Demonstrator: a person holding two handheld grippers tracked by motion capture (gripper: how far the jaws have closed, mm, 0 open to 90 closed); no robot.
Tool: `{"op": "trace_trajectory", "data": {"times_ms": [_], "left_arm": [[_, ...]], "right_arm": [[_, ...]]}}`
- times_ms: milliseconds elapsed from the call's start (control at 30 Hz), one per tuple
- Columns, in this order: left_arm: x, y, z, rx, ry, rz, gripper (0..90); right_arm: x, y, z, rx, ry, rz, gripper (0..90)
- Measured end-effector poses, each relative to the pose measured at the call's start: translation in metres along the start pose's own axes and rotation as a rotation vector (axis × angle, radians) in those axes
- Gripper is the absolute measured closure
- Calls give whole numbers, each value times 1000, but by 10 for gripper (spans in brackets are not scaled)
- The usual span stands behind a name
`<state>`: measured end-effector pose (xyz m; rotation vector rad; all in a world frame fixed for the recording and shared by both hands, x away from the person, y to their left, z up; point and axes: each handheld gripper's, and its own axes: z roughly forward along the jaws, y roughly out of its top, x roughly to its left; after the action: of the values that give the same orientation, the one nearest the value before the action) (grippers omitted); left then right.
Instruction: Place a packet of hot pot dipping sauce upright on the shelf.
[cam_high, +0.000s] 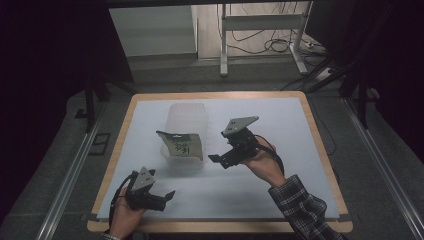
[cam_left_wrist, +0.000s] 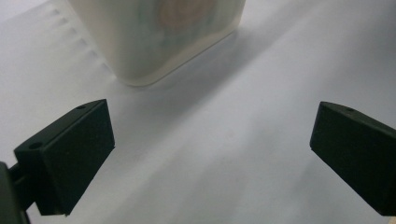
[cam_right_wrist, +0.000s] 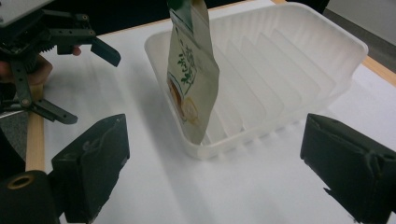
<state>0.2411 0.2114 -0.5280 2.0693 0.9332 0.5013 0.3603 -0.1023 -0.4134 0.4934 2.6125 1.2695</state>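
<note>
We read the work as the pouch (cam_high: 182, 145): one green-and-cream stand-up packet with a printed label, standing in the near end of one translucent ribbed plastic tray (cam_high: 192, 114). In the right gripper view the pouch (cam_right_wrist: 192, 79) leans against the tray's near-left wall, bottom on the tray (cam_right_wrist: 299, 60) floor, top edge above the rim. Long axis runs roughly upright, tilted a bit. The flat face points toward the right gripper's camera.

Key relation: the right gripper (cam_high: 226, 148) sits just beside the tray's right side, pointing left at the pouch, raised off the table. Nothing stands between them but the tray wall. It's the nearer of the two. Its jaws stand wide apart with nothing between them; the right gripper view has both black jaws spread to the frame edges, the pouch centred beyond them.

The left gripper (cam_high: 161, 198) is near the front-left of the table (cam_high: 280, 190), low, well apart from the tray, pointing right and slightly forward. Jaws also spread wide, nothing held. In its own view the tray's rounded corner (cam_left_wrist: 163, 42) lies ahead and up-left, with the pouch blurred through the wall.

Our call: a pick would fall to the right gripper, closing across the pouch's thin dimension near the top edge, above the rim.

Count: one pouch, one tray, two grippers, both free. White table surface with a wooden edge; metal frame legs and cables on the floor beyond.
</note>
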Motion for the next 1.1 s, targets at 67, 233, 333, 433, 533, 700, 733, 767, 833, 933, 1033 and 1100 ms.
{"op": "trace_trajectory", "data": {"times_ms": [67, 233, 333, 433, 533, 700, 733, 767, 833, 933, 1033, 1100], "left_arm": [[0, 0, 0, 0, 1, 0, 0], [0, 0, 0, -1, 2, -3, 0], [0, 0, 0, -1, 2, -2, 0], [0, 0, 0, 1, 3, 0, 0], [0, 0, 0, 0, 3, 0, 0], [0, 0, 0, 1, 2, 2, 0], [0, 0, 0, 1, 3, 3, 0], [0, 0, 0, 1, 3, 3, 0], [0, 0, 0, 1, 4, 4, 0], [0, 0, 0, 1, 4, 4, 0], [-1, 0, 0, 2, 4, 4, 0], [-1, 0, 0, 1, 4, 4, 0]], "right_arm": [[-1, -4, -1, -5, -2, 7, 79], [-2, -13, -3, -9, -14, 19, 71], [-4, -17, -5, -14, -19, 23, 67], [-5, -23, -8, -15, -27, 30, 64], [-6, -25, -9, -13, -34, 31, 61], [-7, -31, -14, -8, -49, 32, 51], [-7, -33, -16, -9, -52, 37, 48], [-7, -34, -17, -10, -52, 32, 47], [-7, -35, -19, -10, -56, 33, 46], [-6, -37, -24, -15, -65, 33, 43], [-6, -40, -29, -17, -71, 34, 40], [-5, -41, -31, -18, -74, 36, 38]]}}
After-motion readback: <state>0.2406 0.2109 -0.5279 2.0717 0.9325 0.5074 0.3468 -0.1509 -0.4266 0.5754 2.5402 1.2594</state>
